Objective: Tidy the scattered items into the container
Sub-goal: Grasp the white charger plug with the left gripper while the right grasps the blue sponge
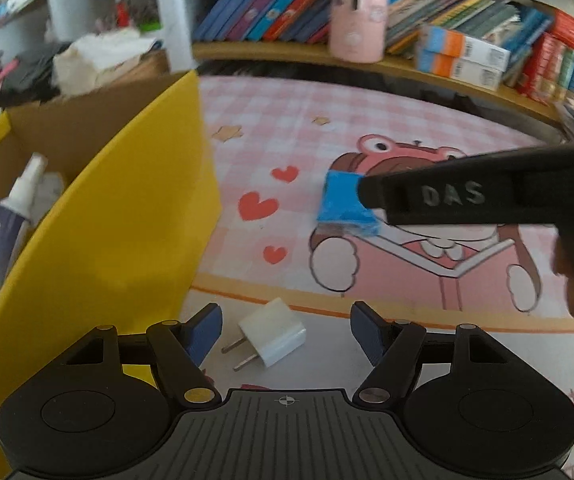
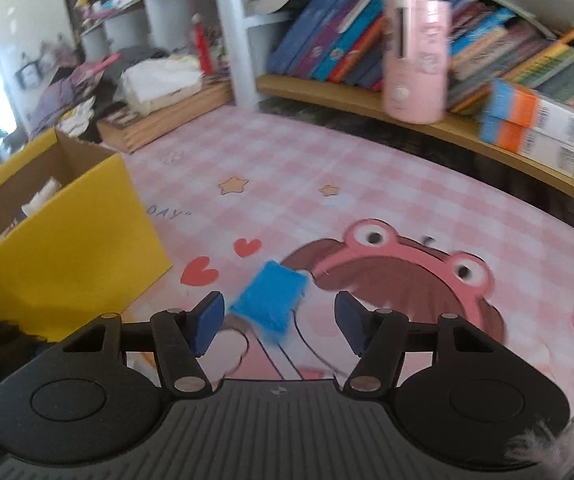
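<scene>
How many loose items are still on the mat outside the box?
2: a white plug between the left gripper's open jaws, and a blue block between the right gripper's. Others may lie out of view.

The yellow box point(image 1: 99, 240) runs off the left edge of the left wrist view, and its near wall hides most of what lies inside; only part of a spray bottle point(image 1: 7, 224) shows, its label too blurred to read. The right gripper point(image 1: 361, 194) covers one side of the blue block point(image 1: 337, 204). In the right wrist view that block point(image 2: 273, 300) is smeared by motion. The book spines point(image 2: 335, 36) on the shelf are too blurred to read
</scene>
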Demonstrator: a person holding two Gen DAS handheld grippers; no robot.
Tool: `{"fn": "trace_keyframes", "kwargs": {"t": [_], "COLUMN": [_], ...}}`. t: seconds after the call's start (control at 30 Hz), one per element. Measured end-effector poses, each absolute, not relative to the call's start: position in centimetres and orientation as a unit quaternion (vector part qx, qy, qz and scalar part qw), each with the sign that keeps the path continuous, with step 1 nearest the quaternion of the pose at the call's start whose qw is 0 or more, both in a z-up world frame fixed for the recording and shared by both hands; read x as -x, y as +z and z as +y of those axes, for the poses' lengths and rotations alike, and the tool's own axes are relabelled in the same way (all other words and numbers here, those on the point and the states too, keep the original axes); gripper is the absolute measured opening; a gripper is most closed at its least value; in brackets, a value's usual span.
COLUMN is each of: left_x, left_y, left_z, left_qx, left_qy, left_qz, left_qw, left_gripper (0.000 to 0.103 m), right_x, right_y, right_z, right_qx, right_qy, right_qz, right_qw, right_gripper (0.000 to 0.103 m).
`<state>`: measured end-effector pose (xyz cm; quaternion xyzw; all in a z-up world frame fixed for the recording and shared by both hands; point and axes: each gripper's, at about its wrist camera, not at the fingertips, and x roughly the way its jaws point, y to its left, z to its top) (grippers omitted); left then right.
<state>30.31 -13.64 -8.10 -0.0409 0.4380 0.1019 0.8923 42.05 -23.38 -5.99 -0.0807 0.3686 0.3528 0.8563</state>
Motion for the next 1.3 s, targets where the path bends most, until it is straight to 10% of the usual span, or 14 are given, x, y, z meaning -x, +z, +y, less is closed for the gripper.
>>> {"fn": "trace_keyframes", "kwargs": {"t": [0.3,0.57,1.07,1.3], "left_x": [-30.4,-30.0,-27.5,-26.2], "left_y": [-8.9,-8.7,-6.2,-4.3], "left_z": [-13.3,-13.2,-13.5,-13.6], "left_qx": [0.052,0.051,0.055,0.062], "left_qy": [0.117,0.109,0.076,0.061], "left_qz": [0.448,0.446,0.419,0.399], "left_qw": [0.885,0.887,0.903,0.913], "left_gripper": [0.055,0.036,0.036,0.036], "right_x": [-44.5,-44.2,-39.6,-36.7], "right_y": [-8.8,-9.2,-6.3,-6.0], "right_z": [-20.7,-20.9,-24.5,-27.9], "right_qx": [0.097,0.101,0.082,0.062], "right_qy": [0.34,0.35,0.351,0.318], "right_qz": [0.403,0.39,0.373,0.408], "right_qw": [0.844,0.846,0.855,0.854], "right_gripper": [0.058,0.03,0.001,0.002]}}
